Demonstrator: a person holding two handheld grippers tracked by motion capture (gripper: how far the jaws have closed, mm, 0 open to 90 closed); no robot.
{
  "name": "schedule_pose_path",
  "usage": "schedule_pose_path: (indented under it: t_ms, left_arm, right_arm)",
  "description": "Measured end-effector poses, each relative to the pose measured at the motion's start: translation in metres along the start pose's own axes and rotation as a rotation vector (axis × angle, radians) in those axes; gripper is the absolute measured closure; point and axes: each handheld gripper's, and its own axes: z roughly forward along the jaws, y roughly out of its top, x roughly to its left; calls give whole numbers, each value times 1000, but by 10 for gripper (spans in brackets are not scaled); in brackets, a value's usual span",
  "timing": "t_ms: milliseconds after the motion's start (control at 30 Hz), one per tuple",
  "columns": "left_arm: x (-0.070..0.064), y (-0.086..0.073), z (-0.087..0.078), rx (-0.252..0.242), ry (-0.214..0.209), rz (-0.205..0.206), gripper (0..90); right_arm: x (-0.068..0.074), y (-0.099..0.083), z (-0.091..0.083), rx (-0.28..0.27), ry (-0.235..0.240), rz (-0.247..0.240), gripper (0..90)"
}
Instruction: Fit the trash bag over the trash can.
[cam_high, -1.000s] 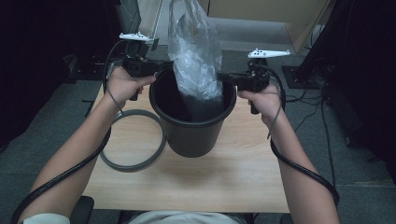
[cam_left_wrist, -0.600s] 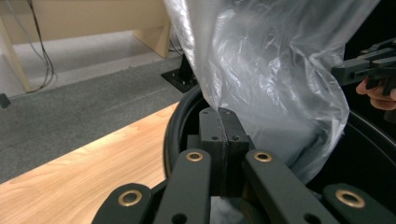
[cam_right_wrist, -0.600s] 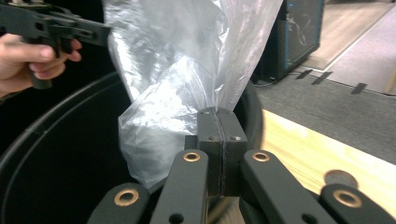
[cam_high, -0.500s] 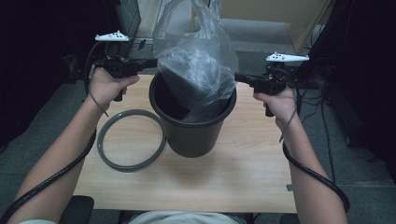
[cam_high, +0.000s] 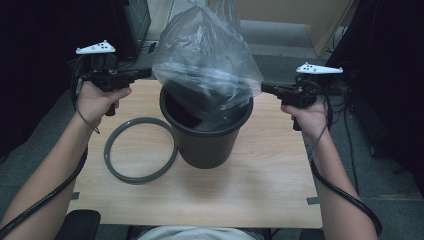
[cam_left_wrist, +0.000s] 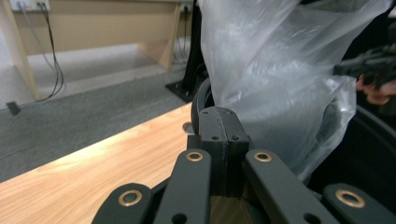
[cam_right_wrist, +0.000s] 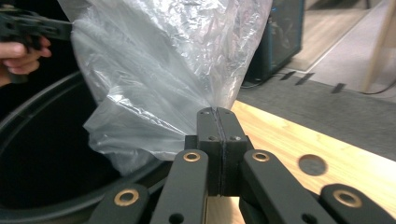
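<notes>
A crinkly clear bag (cam_high: 205, 65) is stretched above the black round bin (cam_high: 205, 142), its bottom dipping inside. Left gripper (cam_high: 146, 73) and right gripper (cam_high: 264, 87) clench its opposite edges. The high view shows a grey ring (cam_high: 140, 149) left of the bin on the wooden table (cam_high: 240, 185).

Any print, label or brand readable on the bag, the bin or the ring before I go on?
None readable.
Clear plastic bag: no print visible.
Black bin: plain wall, no label.
Grey ring: unmarked.
Left tool and right tool, both pinching the bag: no lettering visible.
</notes>
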Motion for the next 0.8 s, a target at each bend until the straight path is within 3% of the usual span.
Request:
schedule_pose_path:
  t_ms: [67,133,233,433,800]
  left_arm:
    - [3,-4,-4,-6,-10,-13,900]
    - [4,-8,-4,10,-11,-20,900]
    - [5,-8,-2,7,-23,-32,813]
    - [4,-2,7,16,-7,-8,672]
    - [6,12,38,32,0,12,527]
  right_arm:
    - [-2,-3,-4,1,-24,-3,900]
    - [-4,-6,-6,-4,-1,2,884]
    - [-3,-7,-6,-12,8,-19,777]
    - [-2,-2,-6,-39,14,-35,535]
    - [-5,18,-5,-81,15,-19,482]
